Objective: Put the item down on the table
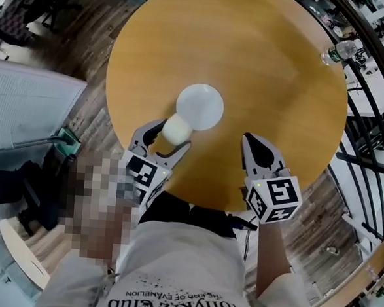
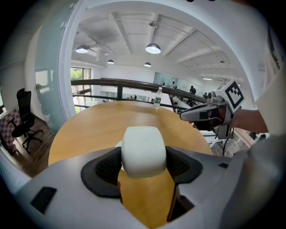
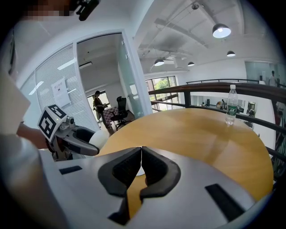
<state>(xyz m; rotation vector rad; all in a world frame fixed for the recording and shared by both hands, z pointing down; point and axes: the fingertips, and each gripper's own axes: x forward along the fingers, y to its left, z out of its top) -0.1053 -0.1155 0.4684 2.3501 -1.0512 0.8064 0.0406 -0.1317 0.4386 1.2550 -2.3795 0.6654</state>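
Observation:
A white light bulb lies over the round wooden table [image 1: 276, 77], its big round globe [image 1: 200, 106] pointing away from me. My left gripper [image 1: 174, 134] is shut on the bulb's white base [image 2: 144, 150], which fills the gap between the black pads [image 2: 103, 167]. The globe is hidden behind the base in the left gripper view. Whether the globe touches the tabletop I cannot tell. My right gripper [image 1: 247, 139] hovers over the table's near edge to the right of the bulb, jaws shut together [image 3: 140, 156] with nothing in them.
A clear water bottle [image 1: 340, 52] stands at the table's far right edge, next to a dark railing [image 2: 116, 82]. Black office chairs [image 2: 24, 123] stand on the wood floor to the left. A person [image 3: 97, 105] stands far off by the glass wall.

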